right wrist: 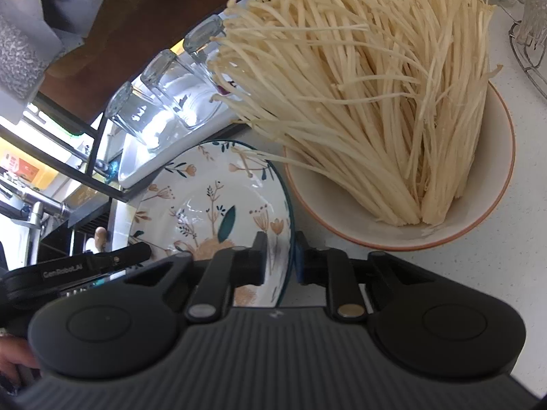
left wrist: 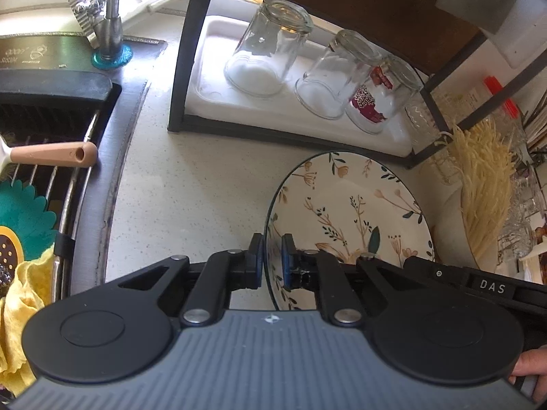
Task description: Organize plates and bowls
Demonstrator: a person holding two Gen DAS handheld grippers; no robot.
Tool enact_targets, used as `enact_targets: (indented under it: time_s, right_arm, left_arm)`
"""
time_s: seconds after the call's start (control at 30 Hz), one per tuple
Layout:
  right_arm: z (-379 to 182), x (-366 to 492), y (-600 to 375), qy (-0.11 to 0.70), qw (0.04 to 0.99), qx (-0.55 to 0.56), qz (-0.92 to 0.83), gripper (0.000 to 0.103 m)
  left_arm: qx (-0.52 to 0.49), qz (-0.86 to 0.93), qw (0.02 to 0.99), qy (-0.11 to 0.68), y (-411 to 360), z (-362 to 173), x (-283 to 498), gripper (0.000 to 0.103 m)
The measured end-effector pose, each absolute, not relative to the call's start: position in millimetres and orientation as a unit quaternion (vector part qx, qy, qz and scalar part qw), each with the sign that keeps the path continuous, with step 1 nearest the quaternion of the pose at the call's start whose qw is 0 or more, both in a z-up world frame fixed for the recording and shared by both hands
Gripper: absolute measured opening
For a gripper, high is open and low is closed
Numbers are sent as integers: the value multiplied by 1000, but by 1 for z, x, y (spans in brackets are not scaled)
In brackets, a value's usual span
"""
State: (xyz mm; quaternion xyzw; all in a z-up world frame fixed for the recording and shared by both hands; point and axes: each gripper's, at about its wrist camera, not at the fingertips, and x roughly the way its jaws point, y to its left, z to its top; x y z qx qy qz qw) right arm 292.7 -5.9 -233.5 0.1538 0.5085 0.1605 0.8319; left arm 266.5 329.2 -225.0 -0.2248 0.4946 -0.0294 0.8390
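A floral plate (left wrist: 352, 212) sits on the speckled countertop (left wrist: 191, 184) between 2 hand-held grippers, just beside a bowl of enoki mushrooms (right wrist: 403, 157). The left gripper (left wrist: 272, 259) straddles the plate's left rim and the right gripper (right wrist: 281, 256) its right rim, each narrowed around the edge, 1 finger inside and 1 outside. Whether the pads actually press the rim cannot be told. Any lift would likely turn on both holding opposite sides level, clear of the mushrooms.

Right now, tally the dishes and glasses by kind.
Plates: 1, the floral plate, gripped by both the left gripper and right gripper.
Bowls: 1, the bowl of mushrooms.
Glasses: 3.
Total: 5.
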Motion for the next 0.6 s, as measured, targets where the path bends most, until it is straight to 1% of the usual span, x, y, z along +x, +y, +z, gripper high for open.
enact_targets:
  time_s: [0.6]
  right_arm:
    - [-214, 268, -9, 503, 832, 132, 193, 18]
  left_arm:
    - [-227, -29, 846, 482, 325, -202, 227, 13]
